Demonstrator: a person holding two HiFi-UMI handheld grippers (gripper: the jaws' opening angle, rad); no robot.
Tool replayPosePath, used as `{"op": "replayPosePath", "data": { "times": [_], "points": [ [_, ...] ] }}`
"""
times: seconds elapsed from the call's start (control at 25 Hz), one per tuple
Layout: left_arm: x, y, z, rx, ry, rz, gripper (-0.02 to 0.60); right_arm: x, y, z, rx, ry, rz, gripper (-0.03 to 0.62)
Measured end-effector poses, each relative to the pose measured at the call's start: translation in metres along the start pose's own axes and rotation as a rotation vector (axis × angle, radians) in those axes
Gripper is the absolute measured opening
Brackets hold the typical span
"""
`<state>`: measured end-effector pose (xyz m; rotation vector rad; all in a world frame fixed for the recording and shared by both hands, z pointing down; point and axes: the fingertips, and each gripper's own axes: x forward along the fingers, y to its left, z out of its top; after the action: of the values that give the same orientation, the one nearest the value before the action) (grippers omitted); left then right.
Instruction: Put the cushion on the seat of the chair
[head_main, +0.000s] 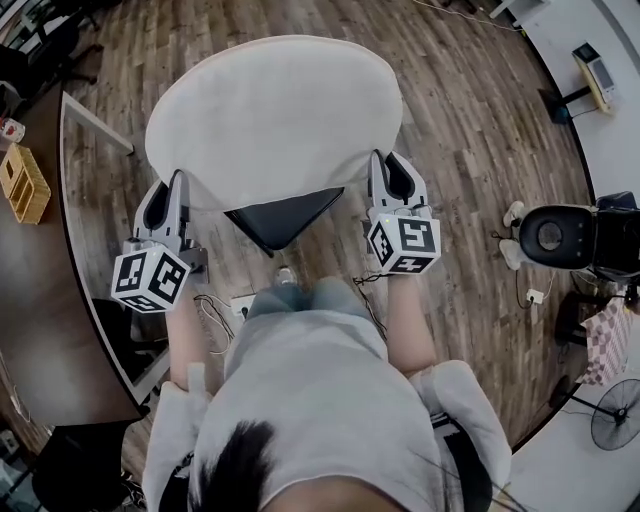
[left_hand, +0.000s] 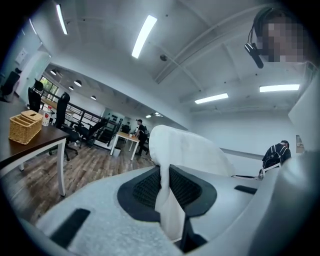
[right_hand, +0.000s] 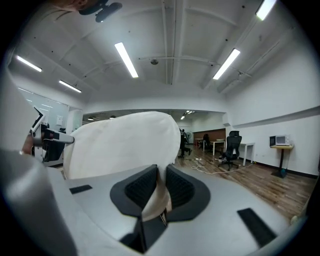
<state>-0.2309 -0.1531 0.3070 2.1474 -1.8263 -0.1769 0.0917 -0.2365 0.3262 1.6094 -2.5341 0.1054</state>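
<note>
Containers: one wicker basket (head_main: 25, 183) on the brown desk (head_main: 35, 290) at far left. From the head view it looks divided into compartments, but what is in it cannot be made out. In the left gripper view the same basket (left_hand: 25, 127) sits near the desk's edge.

Writing: nothing readable. The only printed patterns are the black-and-white square markers on the two gripper cubes, one on the left (head_main: 150, 278) and one on the right (head_main: 405, 245).

Count: one cushion, two grippers, two marker cubes, one basket, one desk.

Cushion (head_main: 275, 115): round and off-white, held out in front of the person between both grippers. It is over the chair (head_main: 285, 215), of which only a dark wedge shows below the cushion's near edge. Whether the cushion touches the seat cannot be told.

Left gripper (head_main: 175, 185): jaws nearly together, pinching the cushion's left rim. In the left gripper view (left_hand: 164, 185) a fold of white fabric (left_hand: 185, 150) is squeezed between the dark ribbed pads.

Right gripper (head_main: 392, 170): the same on the right rim. In the right gripper view (right_hand: 159, 187) the jaws are closed on a thin fold, with the body of the cushion (right_hand: 120, 142) bulging beyond.

Floor: wood planks.
</note>
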Motion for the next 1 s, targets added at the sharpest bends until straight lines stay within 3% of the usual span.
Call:
{"op": "replayPosePath", "data": {
  "times": [0.4,1.0],
  "points": [
    [0.035,0.029,-0.052,-0.07,0.116,0.063,0.054,0.049,-0.009,-0.051,0.011,0.139,0.027,0.055],
    [0.08,0.055,-0.161,-0.19,0.298,0.247,0.054,0.122,-0.038,-0.156,0.039,0.4,0.135,0.055]
  ]
}}
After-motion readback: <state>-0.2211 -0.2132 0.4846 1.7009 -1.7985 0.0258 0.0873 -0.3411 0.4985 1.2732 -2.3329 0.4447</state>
